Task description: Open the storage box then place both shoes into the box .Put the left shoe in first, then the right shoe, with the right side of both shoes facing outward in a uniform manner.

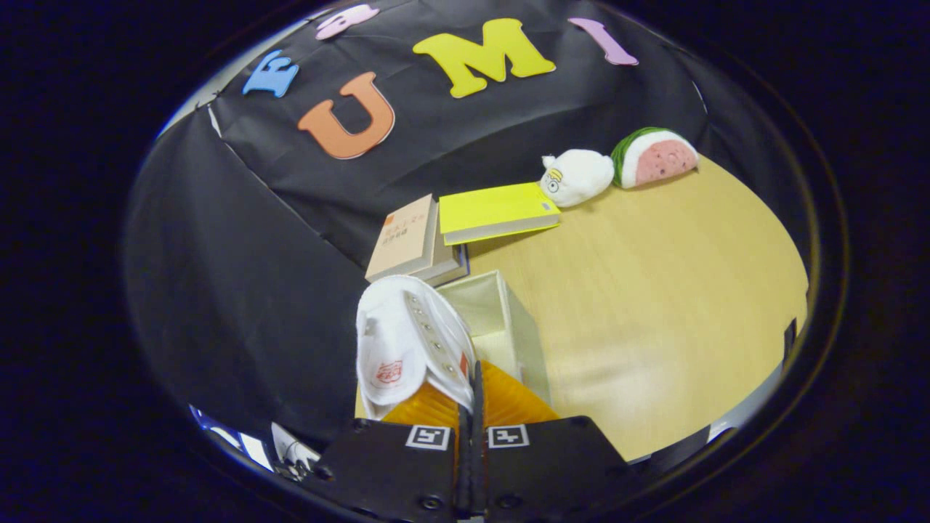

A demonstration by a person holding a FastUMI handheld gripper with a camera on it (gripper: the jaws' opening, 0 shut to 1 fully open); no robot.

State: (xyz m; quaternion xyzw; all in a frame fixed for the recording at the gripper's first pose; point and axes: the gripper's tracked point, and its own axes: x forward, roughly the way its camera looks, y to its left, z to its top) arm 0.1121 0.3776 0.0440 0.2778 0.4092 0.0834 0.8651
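Clearly, in the gripper view, the gripper [471,407] has its two fingers drawn nearly together on a thin edge of the white shoe [407,341], which seems to be the upper by the row of eyelets, so it holds the shoe hanging just ahead of the fingers. The shoe sits above and beside the storage box [501,327], an open, pale fabric box on the wooden surface [654,290], close to the booth's black wall. Beyond the box lie a tan book [407,243], a yellow book [498,211], a white plush toy [577,176] and a watermelon plush [654,156].

I judge the shoe light, with soft canvas that folds and a stiffer sole, so a pinch on the eyelet edge lets it swing and twist. The collar or heel would give firmer control. The box looks light and soft-walled, likely to shift if bumped.
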